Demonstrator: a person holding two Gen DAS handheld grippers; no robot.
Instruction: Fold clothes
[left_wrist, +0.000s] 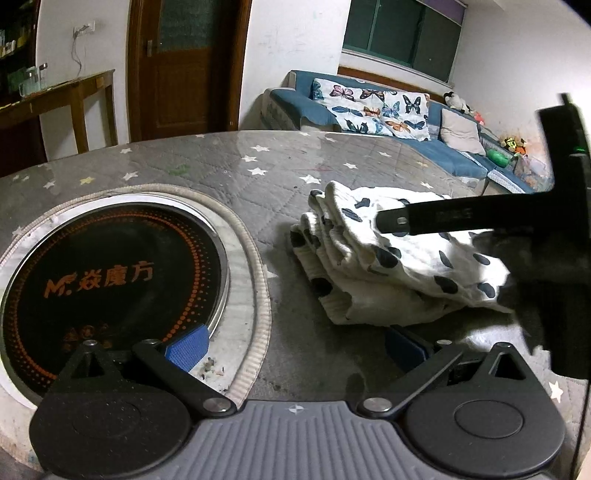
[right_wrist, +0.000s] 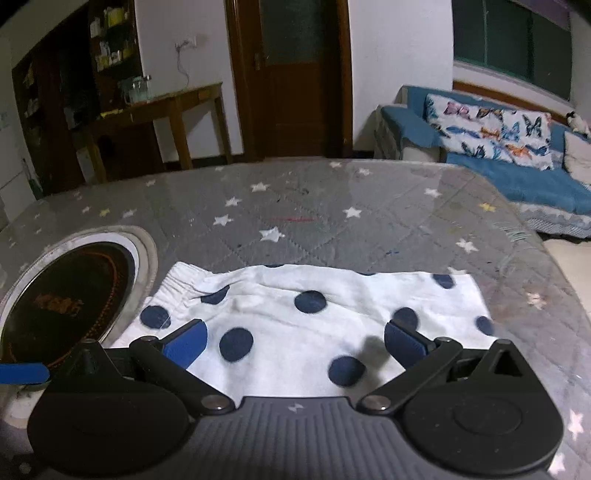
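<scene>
- We see the white cotton garment with navy dots (right_wrist: 295, 325) lying folded in layers beside the table's round black inset hob (left_wrist: 110, 273).
- Our left gripper (left_wrist: 295, 347) and right gripper (right_wrist: 295, 343) both have their jaws apart, holding nothing.
- We judge little folding remains.

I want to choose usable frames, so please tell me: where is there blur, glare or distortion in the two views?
Left wrist view: fisheye bends the table edge; the folded garment is sharp on the left and smeared near the right gripper; glare on the table's glossy cover. Right wrist view: slightly soft overall, the sofa blurred, and the corners dark.
</scene>
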